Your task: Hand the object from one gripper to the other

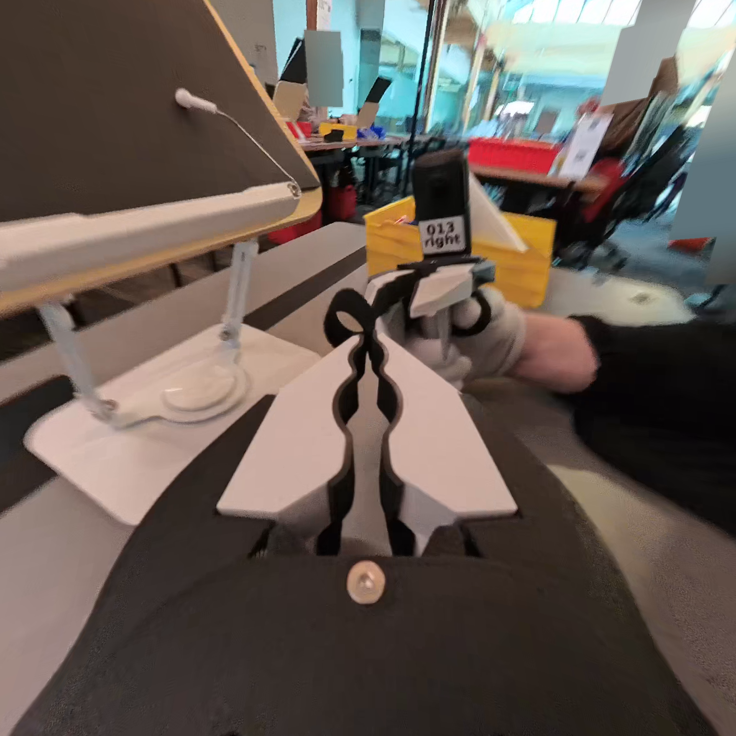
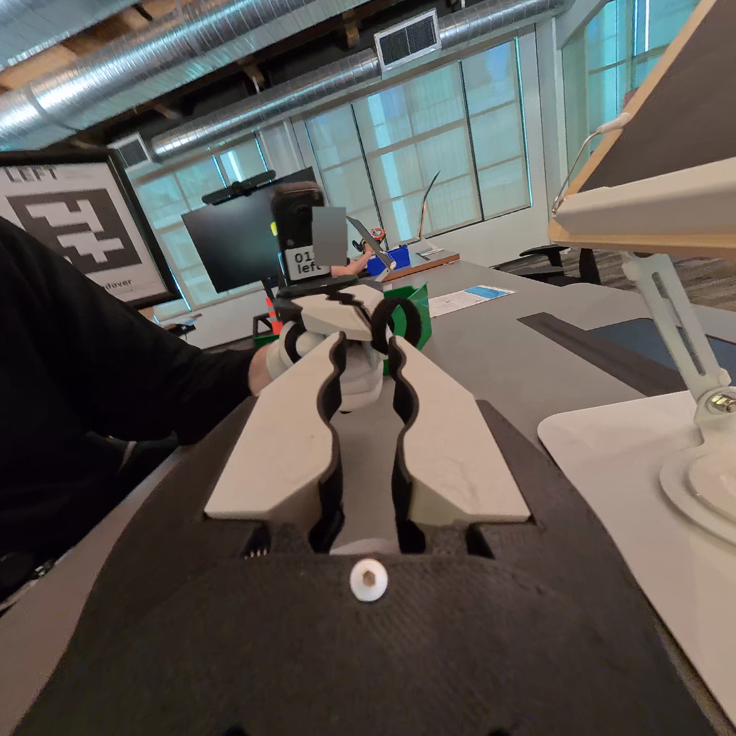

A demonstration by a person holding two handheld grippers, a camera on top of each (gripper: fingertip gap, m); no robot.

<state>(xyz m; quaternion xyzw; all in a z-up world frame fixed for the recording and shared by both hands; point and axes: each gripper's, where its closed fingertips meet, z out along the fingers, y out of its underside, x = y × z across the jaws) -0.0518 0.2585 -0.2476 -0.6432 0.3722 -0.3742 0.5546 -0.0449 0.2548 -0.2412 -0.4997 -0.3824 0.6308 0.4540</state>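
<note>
loop (image 1: 350, 295): black band, looks soft and light. It sits pinched at the tips of the left gripper (image 1: 367, 350), centre of the left wrist view, and its ring stands free above the tips.
handling: probably floppy, sagging or twisting once let go. Not fragile and unlikely to slip on the ridged pads. Best taken on the free ring, clear of the other tips.
left gripper: fingers pressed together on the loop's bottom end.
right gripper (image 2: 367, 340): fingers spread partway, holding nothing. The loop (image 2: 398, 303) sits just above the finger on the frame's right. Can't tell if they touch.
gap: the two grippers are tip to tip, just beside each other, centre of both views.
step: judging by this, the receiver isn't closed yet, so the handover isn't done.
risk: if the left opens before the right bites, the loop drops.
hand (image 1: 490, 338): white glove, centre right, holds the right gripper.
stand (image 1: 167, 402): white base, lower left, with a tilted board above it.
table (image 2: 498, 350): grey, under everything.
</note>
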